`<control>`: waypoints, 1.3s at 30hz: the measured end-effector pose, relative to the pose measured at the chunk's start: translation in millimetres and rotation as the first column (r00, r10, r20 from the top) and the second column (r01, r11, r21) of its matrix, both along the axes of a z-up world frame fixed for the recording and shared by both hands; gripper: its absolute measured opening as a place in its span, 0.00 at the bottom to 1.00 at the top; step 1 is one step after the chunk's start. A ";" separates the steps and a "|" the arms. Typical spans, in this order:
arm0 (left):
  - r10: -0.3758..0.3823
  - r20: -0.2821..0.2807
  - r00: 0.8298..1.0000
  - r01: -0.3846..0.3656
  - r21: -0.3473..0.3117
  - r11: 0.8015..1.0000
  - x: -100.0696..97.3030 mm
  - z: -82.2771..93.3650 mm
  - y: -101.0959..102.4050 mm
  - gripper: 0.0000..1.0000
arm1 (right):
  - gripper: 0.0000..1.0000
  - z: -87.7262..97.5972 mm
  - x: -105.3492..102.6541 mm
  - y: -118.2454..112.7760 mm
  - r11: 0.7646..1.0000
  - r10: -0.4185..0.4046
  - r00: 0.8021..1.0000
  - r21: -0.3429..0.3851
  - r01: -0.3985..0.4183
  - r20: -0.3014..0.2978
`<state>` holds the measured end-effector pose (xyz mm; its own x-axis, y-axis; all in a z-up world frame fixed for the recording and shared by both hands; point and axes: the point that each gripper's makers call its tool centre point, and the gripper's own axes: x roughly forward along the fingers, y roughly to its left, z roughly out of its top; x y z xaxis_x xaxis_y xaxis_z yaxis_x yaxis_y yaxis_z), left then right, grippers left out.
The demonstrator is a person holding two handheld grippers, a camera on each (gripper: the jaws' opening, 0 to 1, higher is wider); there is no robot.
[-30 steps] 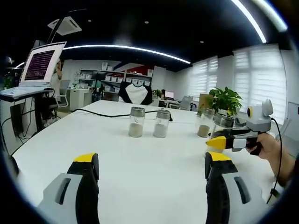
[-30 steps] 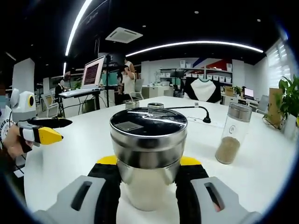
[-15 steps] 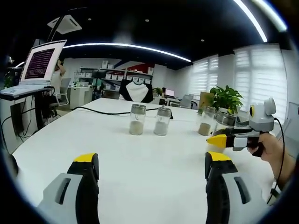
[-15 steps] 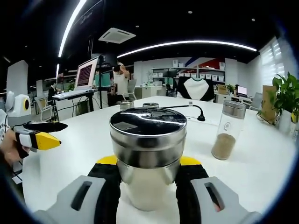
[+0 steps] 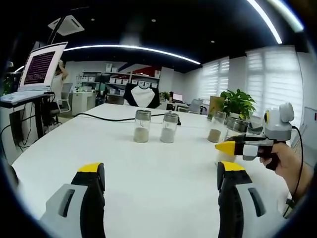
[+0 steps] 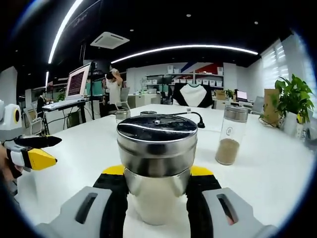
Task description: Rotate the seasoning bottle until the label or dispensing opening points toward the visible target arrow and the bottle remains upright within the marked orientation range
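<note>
Right tongs [image 6: 157,198] clenched on seasoning bottle [image 6: 157,163], centre frame, long axis upright; left tongs [image 5: 161,198] released, well apart.

A seasoning bottle [image 6: 157,168] with a shiny metal lid and clear glass body stood upright on the white table [image 6: 277,173], pale powder inside, right up close between two yellow-tipped jaws, three more bottles of the same kind stood farther back.

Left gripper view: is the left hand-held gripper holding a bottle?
No. The left hand-held gripper is open over bare table, with the two bottles standing well beyond it.
</note>
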<state>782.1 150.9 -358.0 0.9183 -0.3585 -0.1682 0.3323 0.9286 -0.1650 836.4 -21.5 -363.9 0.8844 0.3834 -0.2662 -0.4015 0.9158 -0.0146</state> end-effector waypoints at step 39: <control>0.014 -0.002 1.000 -0.014 -0.008 1.000 -1.6 3.0 0.2 0.99 | 0.57 1.8 -4.6 -8.5 0.999 -0.047 0.999 0.002 0.047 0.002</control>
